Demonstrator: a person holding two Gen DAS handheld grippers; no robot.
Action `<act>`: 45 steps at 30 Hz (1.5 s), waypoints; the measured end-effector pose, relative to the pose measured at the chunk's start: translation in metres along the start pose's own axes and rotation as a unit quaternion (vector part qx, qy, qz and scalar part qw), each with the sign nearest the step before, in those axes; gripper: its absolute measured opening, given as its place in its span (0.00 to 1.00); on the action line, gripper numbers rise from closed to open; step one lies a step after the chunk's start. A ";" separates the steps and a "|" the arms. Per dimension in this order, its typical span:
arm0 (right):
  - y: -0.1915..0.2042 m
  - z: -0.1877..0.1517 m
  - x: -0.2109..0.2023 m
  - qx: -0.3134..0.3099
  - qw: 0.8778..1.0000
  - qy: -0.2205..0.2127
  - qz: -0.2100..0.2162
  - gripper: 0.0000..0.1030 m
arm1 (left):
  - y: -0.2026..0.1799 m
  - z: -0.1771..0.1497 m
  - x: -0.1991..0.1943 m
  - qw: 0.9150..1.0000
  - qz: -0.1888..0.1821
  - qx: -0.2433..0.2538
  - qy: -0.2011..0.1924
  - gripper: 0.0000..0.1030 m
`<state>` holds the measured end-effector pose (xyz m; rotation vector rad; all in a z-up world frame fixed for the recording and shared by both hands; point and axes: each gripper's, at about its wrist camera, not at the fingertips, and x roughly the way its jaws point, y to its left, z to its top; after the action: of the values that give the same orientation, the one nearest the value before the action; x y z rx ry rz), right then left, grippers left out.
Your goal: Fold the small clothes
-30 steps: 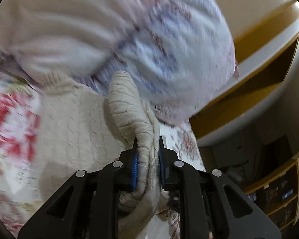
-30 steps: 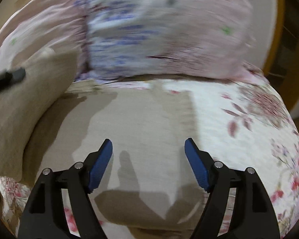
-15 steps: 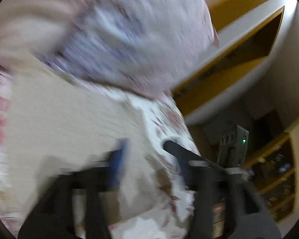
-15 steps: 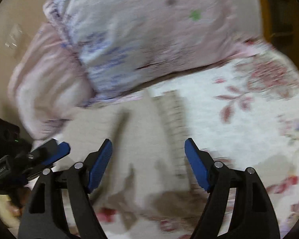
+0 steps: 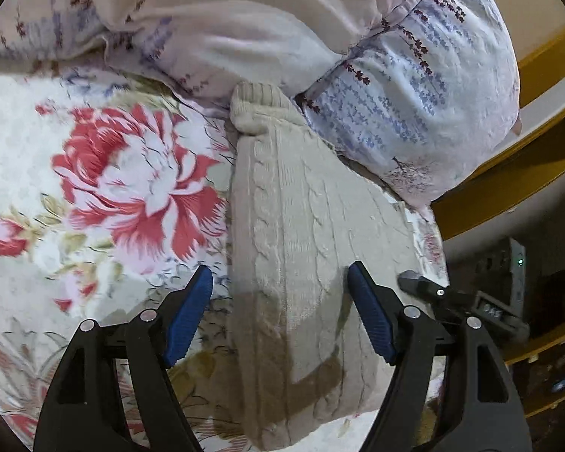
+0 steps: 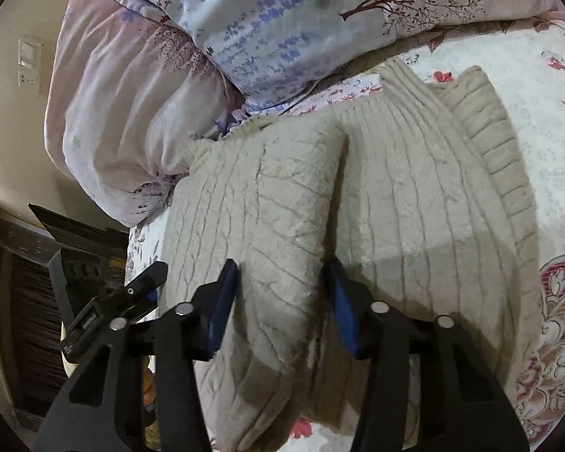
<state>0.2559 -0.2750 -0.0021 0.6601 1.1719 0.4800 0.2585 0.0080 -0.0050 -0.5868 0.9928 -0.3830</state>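
My left gripper (image 5: 280, 312) was opening, empty, above the beige knit sweater (image 5: 301, 226) lying on the floral bedspread (image 5: 94, 188) below the pillows (image 5: 414, 105). My right gripper (image 6: 282, 301) was closing around the folded sleeve (image 6: 267, 218); a deep, even bite seemed wise.

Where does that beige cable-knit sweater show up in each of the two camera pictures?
Left wrist view: the beige cable-knit sweater runs down the middle, from the pillow to the bottom edge, between the open jaws.
Right wrist view: it fills the centre and right; a folded part lies between the closing jaws.
Shared landmark: the lavender-print pillow, behind the sweater in both.
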 end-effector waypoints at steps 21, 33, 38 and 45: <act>0.061 0.011 -0.051 -0.162 0.964 -0.157 -0.141 0.15 | -0.014 -0.008 0.002 0.999 -0.047 -0.001 0.015 0.74; 0.020 0.005 -0.061 -0.172 0.940 -0.181 -0.233 0.15 | -0.034 -0.020 0.025 0.998 -0.030 0.044 0.042 0.74; -0.018 0.016 -0.039 -0.115 0.953 -0.122 -0.252 0.23 | -0.036 -0.023 0.025 0.997 -0.031 0.048 0.047 0.73; -0.040 -0.007 -0.093 -0.043 0.973 -0.154 -0.165 0.60 | -0.038 -0.025 0.019 0.997 -0.050 0.041 0.051 0.73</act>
<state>0.2197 -0.3633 0.0315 0.4349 0.9364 0.1381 0.2450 -0.0396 -0.0041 -0.5489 1.0425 -0.5448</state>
